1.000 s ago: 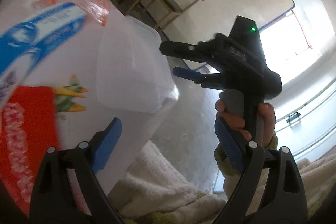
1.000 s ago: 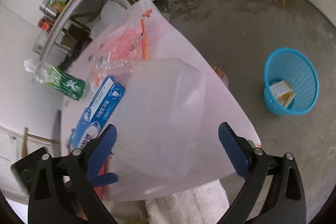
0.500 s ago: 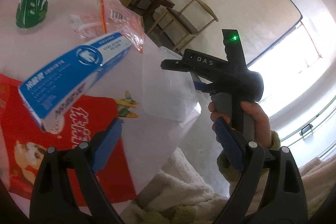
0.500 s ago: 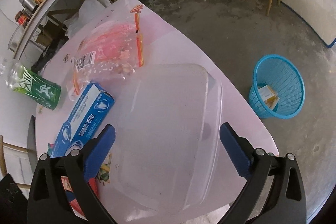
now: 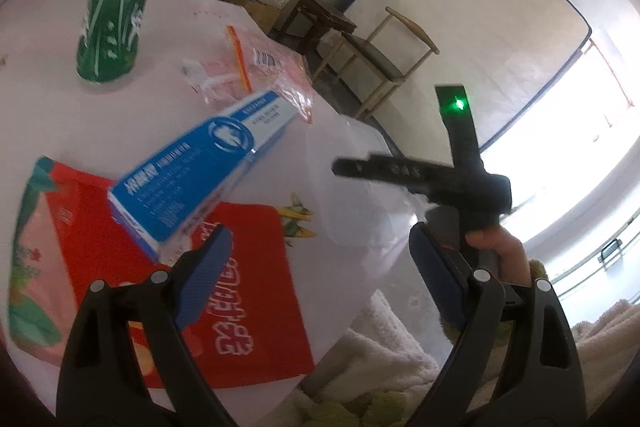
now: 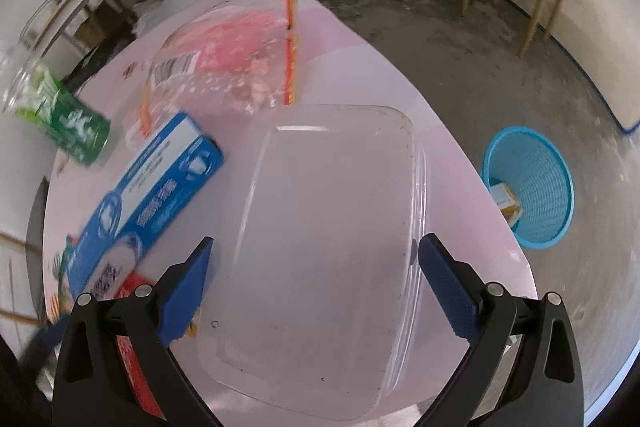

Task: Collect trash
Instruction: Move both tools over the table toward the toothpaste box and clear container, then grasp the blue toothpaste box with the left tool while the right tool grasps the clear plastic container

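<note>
Right gripper is spread wide above the clear plastic container lying at the table edge. Left gripper is also apart, empty. Risk: the thin, slick container may flex, slip and fall short of the blue wastebasket.

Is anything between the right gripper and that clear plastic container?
Nothing visible. The right gripper is open right over the container; the blue box lies off to its left.
</note>
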`<state>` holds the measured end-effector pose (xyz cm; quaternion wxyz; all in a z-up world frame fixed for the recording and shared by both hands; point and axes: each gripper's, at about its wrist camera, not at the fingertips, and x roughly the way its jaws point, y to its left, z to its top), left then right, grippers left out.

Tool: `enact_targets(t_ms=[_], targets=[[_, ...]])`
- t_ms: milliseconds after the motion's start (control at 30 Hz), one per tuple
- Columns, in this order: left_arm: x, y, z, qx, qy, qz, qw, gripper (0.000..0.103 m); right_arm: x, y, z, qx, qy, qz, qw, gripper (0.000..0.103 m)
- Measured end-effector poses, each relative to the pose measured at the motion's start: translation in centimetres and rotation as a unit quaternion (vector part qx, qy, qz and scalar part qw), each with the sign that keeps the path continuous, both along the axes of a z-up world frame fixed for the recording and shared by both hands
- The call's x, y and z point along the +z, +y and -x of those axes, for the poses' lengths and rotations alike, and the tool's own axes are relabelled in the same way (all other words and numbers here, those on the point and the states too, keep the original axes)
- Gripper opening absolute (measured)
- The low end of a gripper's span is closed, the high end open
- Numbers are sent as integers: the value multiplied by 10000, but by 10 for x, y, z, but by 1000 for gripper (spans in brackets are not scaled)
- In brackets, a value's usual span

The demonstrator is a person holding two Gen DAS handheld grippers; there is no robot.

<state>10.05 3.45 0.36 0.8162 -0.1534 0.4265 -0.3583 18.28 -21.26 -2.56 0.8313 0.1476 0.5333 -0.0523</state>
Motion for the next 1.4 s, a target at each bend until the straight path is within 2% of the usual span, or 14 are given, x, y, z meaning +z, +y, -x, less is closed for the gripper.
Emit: enact_targets(t_ms=[167,233,333,400,600,900,1133,1400], targets=[[9,3,-7,113,-257,-382,9989,86,3,2,17,500,-75,-9,9987,94],[13,-1,-15,170,-395,-767,9961,86,3,2,21,641,-59,4,9979,94],[15,-12,-30,218,-656,-1467,9868,86,4,2,26,737,19,17,9973,95],[12,-21,-45,115,-662,-1831,9808,86,5,2,29,760,52,-9,9971,96],[-10,-45,-82,-281,-444,-2446,9682,86,3,3,28,807,-41,-85,9967,96],[-33,-59,-107,-491,-38,-2964,9538,64,3,0,30,911,-177,-189,9955,92],[-33,-66,-99,-550,-243,-3190,9458,50,7,-12,35,821,-302,-583,9945,89],[-16,-60,-85,-584,-334,-3151,9467,45,10,-21,41,730,-394,-1098,9905,88]])
